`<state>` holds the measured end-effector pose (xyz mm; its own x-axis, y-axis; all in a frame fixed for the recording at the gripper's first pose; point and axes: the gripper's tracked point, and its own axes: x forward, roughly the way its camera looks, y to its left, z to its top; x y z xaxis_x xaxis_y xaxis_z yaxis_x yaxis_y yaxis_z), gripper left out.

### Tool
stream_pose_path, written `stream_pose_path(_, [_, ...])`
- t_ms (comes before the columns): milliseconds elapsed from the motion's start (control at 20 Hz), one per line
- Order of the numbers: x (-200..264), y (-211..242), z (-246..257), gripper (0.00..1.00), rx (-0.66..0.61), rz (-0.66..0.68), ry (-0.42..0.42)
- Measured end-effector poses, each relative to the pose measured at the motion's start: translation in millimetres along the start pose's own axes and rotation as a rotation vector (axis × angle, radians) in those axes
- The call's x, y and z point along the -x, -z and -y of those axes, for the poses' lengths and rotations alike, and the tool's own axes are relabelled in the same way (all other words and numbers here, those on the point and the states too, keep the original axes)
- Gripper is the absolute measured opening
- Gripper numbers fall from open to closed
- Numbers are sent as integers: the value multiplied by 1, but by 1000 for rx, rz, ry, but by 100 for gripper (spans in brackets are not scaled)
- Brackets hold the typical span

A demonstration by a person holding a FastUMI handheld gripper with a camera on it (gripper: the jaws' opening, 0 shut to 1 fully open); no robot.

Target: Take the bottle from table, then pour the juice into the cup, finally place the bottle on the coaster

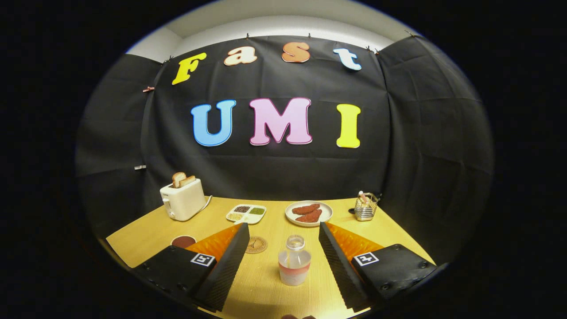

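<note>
Wooden table (274, 283) spanning the booth, backed by black cloth. At the near edge, gripper (281, 230) spread wide, both fingers (230, 261) apart and touching nothing. Far back on the left, white toaster (182, 200) with two slices of toast standing in its slots. Back centre-right, pale plate (308, 213) carrying two reddish-brown pieces of food. To its left, divided white tray (246, 214) with four compartments of small grains or seeds. Far right, wire basket (366, 206) holding small items, too small to identify. Between the fingers, upright clear bottle (294, 261), uncapped, partly filled with pale juice, apart from both fingers. Just beyond the left fingertip, round tan coaster (256, 244), lying flat. Beside the left finger's outer side, dark-rimmed cup (183, 241), partly hidden by that finger. Nothing standing between fingers and bottle.
</note>
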<state>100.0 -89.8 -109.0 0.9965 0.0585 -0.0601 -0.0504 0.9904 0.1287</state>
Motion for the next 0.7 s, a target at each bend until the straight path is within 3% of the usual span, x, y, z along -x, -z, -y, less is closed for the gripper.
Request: stream_pose_path(700, [-58, 95, 14, 97, 6, -90, -41])
